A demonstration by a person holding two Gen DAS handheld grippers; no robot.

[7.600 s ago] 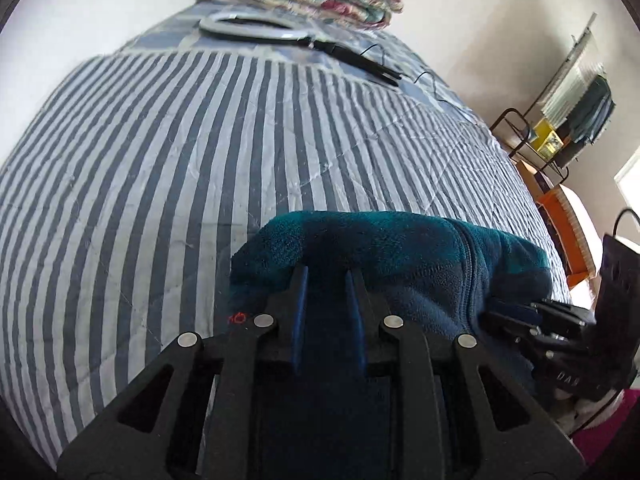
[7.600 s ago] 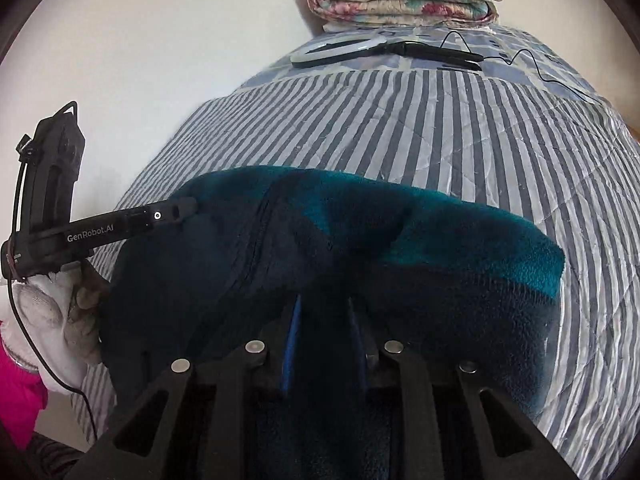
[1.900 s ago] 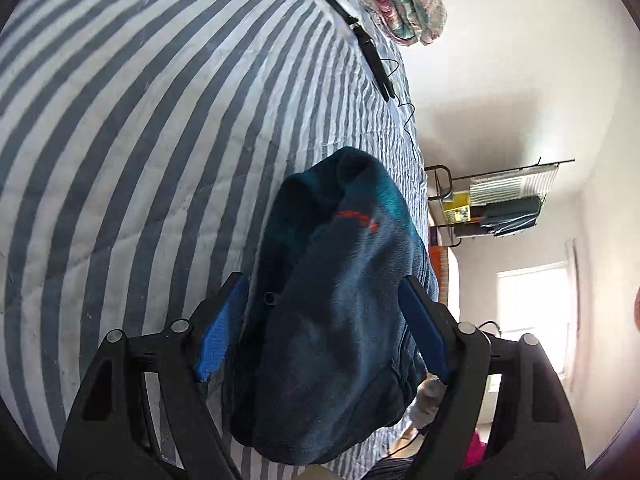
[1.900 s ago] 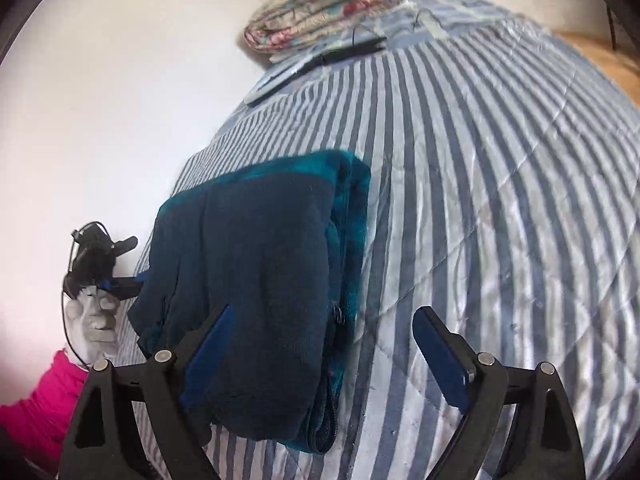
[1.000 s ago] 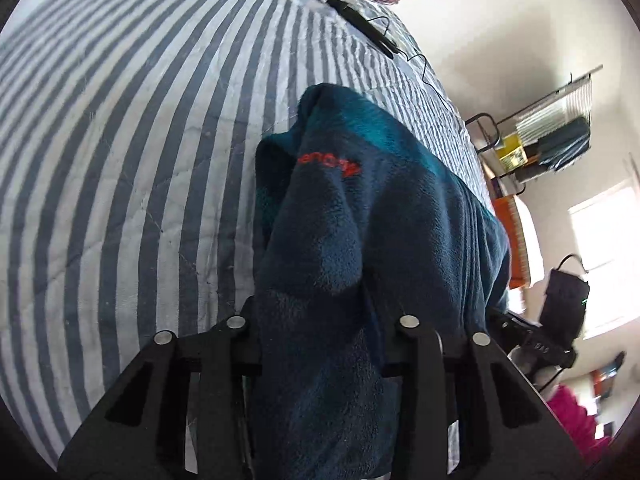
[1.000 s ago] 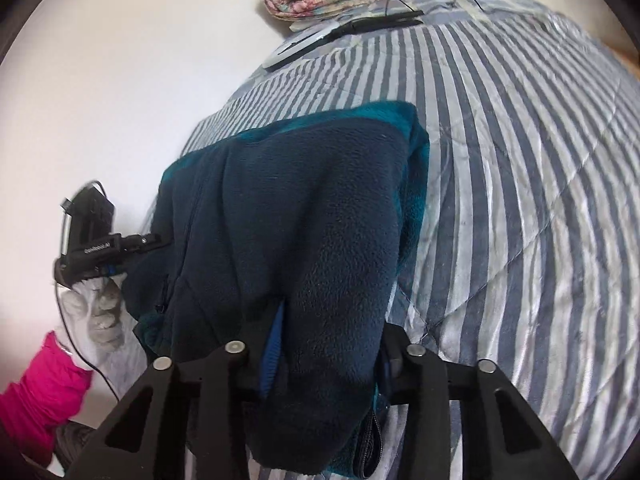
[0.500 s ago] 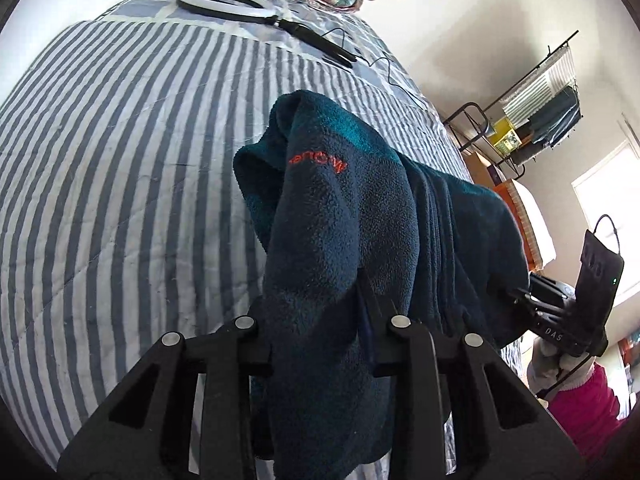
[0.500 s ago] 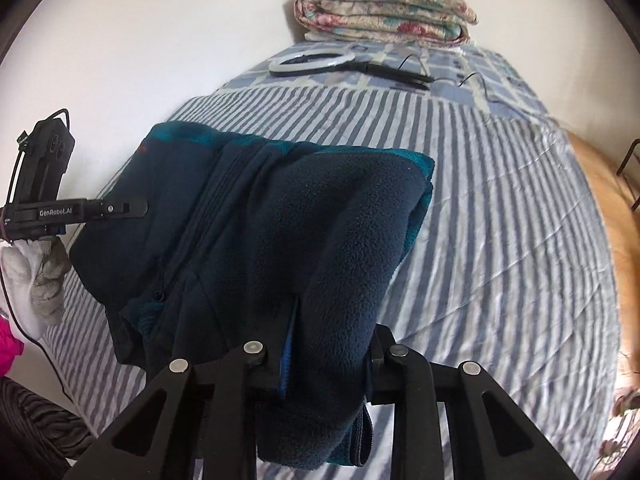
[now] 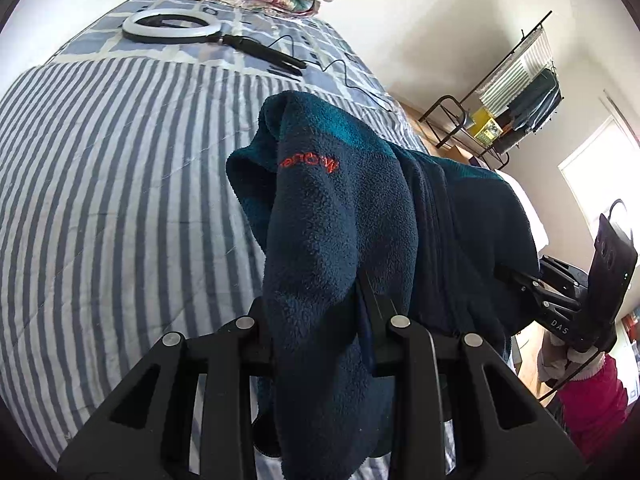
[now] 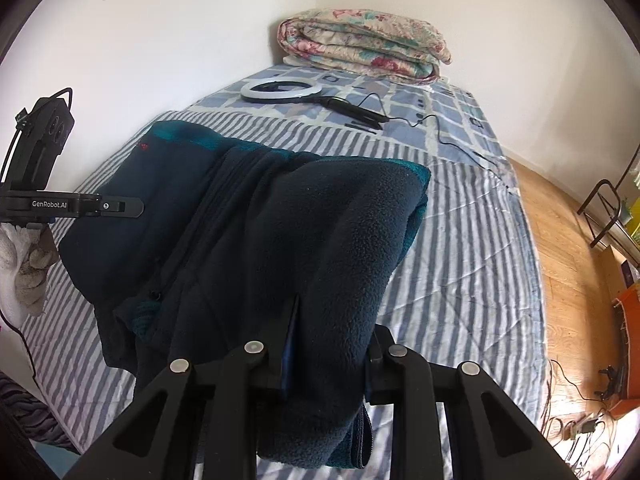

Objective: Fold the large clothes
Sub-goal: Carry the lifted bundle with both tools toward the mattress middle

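Fleece jacket (image 10: 248, 232), dark navy with teal trim, hangs bunched between both grippers above the striped bedspread (image 9: 100, 200). Left gripper (image 9: 320, 312) and right gripper (image 10: 328, 336) each clamp a thick fold, jaws just closed in; pad contact is mostly buried in fabric. Ring light (image 10: 282, 91) lies near the folded floral quilt (image 10: 364, 46).
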